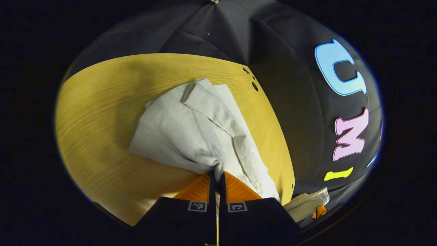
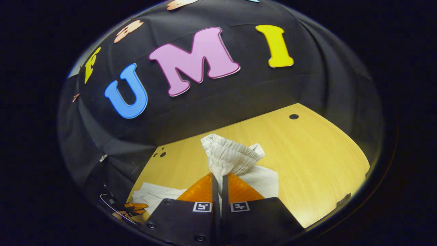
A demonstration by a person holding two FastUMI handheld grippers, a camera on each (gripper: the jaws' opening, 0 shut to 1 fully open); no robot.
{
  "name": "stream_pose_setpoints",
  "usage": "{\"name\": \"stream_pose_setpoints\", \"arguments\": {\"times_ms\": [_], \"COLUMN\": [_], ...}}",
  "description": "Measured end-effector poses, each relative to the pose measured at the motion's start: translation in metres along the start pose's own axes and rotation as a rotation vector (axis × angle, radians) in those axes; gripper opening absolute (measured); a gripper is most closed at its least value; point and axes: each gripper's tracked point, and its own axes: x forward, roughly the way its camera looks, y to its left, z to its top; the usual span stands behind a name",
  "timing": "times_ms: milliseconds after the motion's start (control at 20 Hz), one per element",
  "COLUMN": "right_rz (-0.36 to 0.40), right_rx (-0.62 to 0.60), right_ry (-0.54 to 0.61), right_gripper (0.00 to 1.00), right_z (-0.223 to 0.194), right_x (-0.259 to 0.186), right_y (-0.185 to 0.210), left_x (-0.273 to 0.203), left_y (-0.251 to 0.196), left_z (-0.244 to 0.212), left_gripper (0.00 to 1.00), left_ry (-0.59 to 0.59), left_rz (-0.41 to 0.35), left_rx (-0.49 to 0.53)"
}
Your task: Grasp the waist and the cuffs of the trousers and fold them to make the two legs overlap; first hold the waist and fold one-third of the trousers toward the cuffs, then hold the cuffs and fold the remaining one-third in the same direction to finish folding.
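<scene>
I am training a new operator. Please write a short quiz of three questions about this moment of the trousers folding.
1. True or false: the right gripper is shut on the gathered elastic waist of the white trousers.
2. What is the left gripper doing? A: hanging open, B: pinching trouser fabric, C: pressing on the wooden table.
3. Fill in: the trousers lie partly on the ____ table.

Key: 1 true; 2 B; 3 wooden.

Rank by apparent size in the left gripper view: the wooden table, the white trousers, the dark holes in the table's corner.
1. wooden table, largest.
2. white trousers, smaller, though near the camera and gripped by the left claw.
3. dark holes, smallest.
</scene>
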Motion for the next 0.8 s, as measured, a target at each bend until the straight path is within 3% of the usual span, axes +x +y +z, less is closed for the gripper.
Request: {"name": "stream_pose_setpoints", "arguments": {"times_ms": [250,350,450,600,650,700,750,800], "right_rz": [0.065,0.080,0.114,0.205,0.219,0.224,0.233,0.237], "right_rx": [-0.083,-0.086,-0.087,0.005,0.043,0.073,0.098,0.105], "right_ry": [0.134,0.202,0.274,0.409,0.441,0.466,0.483,0.493], "right_gripper": [0.05,0.00,0.06,0.27,0.26,0.41,0.45,0.37], "right_z": [-0.062,-0.094,-0.124,-0.170,-0.179,-0.188,-0.194,-0.197], "right_x": [0.023,0.025,0.029,0.023,0.023,0.022,0.019,0.016], "right_y": [0.053,0.067,0.079,0.106,0.112,0.117,0.121,0.122], "left_x": [0.001,0.000,0.001,0.000,0.000,-0.001,-0.001,-0.002], "left_y": [-0.001,-0.002,-0.002,-0.002,-0.002,-0.002,-0.002,-0.002], "left_z": [0.000,0.000,0.000,0.000,-0.001,-0.001,0.000,0.000], "left_gripper": [0.07,0.07,0.07,0.07,0.07,0.07,0.07,0.07], "left_ry": [0.010,0.010,0.009,0.002,0.000,-0.001,-0.002,-0.002], "left_rz": [-0.021,-0.025,-0.027,-0.034,-0.038,-0.042,-0.046,-0.050], "left_rx": [-0.014,-0.019,-0.030,-0.060,-0.071,-0.081,-0.090,-0.098]}}
